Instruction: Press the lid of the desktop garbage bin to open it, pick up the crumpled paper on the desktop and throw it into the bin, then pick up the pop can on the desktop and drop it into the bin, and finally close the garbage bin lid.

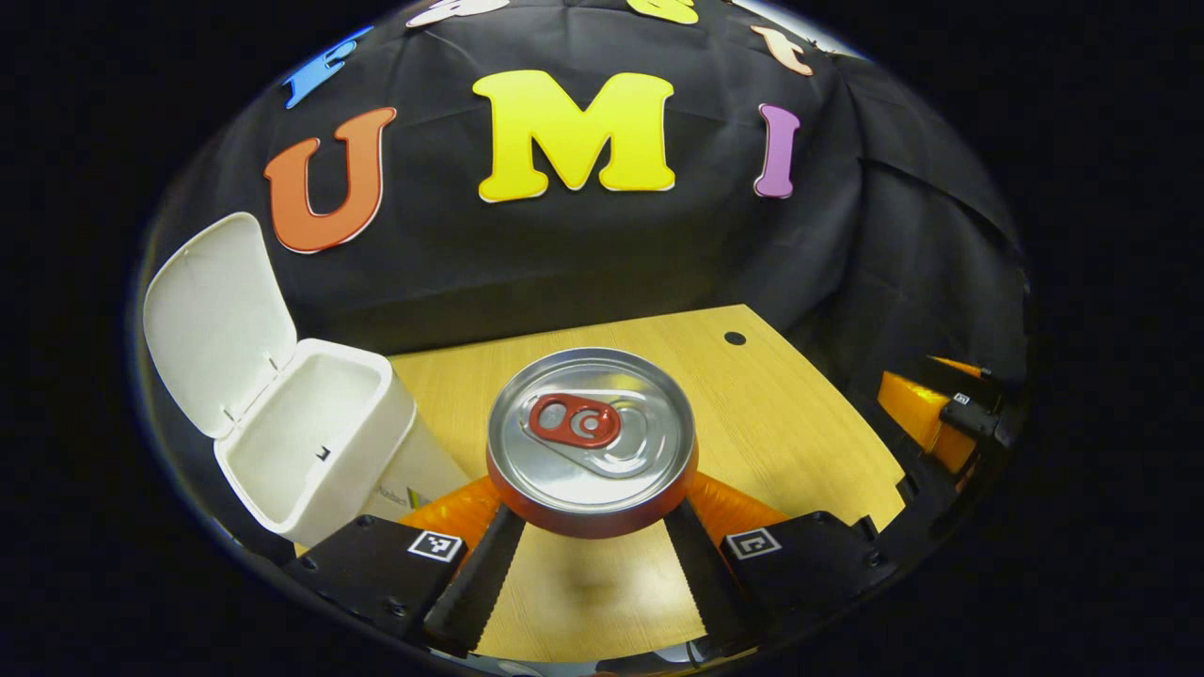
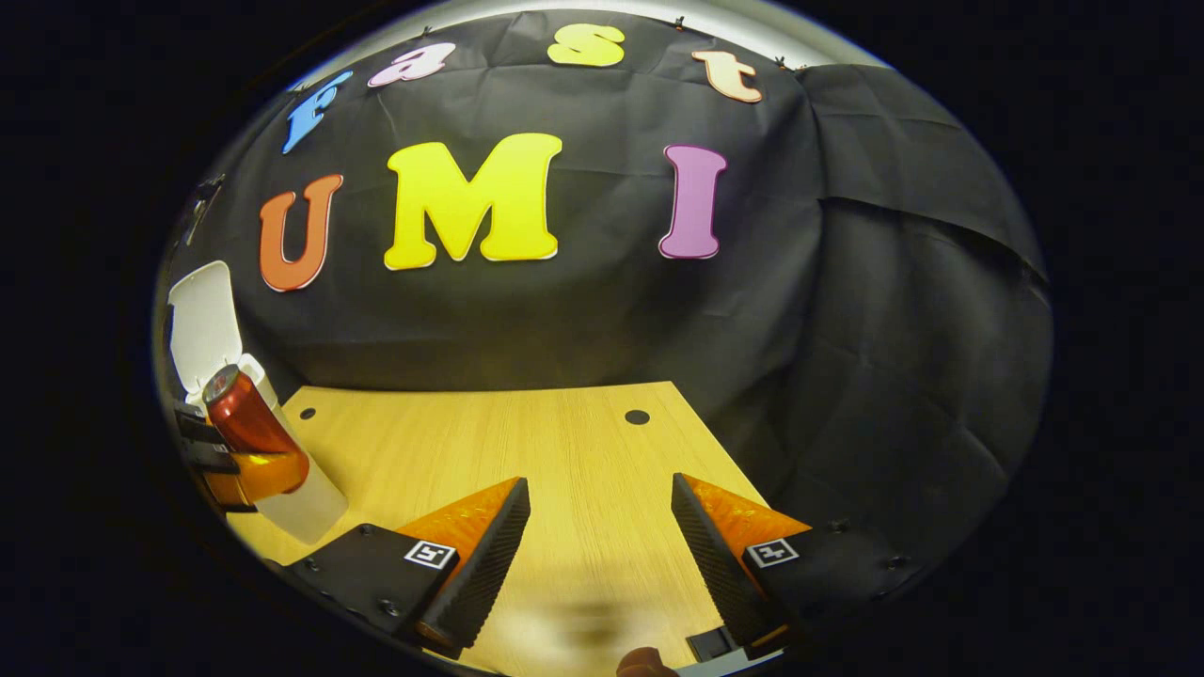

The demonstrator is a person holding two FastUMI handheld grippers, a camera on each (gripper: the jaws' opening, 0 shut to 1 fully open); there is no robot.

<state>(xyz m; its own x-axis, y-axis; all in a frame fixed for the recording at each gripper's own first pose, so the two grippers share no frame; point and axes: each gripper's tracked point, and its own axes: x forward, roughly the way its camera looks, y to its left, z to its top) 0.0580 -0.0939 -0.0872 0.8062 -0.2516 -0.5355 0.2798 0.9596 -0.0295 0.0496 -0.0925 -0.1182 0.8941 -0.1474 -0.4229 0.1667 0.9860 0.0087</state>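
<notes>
Pop can [image 1: 592,442] — red body, silver top with red pull tab; upright, pinched between both fingers of the left gripper [image 1: 591,541] and held above the desktop [image 1: 781,414]. In the right gripper view the same can [image 2: 246,418] appears at 9 o'clock, tilted slightly, in front of the bin.

Garbage bin [image 1: 320,451] — white, at 9 o'clock of the can in the left gripper view, just beside it. Lid [image 1: 218,320] swung up and back on its hinge; interior open, contents cannot be made out.

Right gripper [image 2: 600,522] — fingers spread apart, nothing between them, hovering over bare wooden desktop. Seen also at 3 o'clock in the left gripper view [image 1: 945,414], well apart from the can.

Desktop — light wood grain, small dark hole [image 1: 735,338] near the far edge, at 1 o'clock of the can.
</notes>
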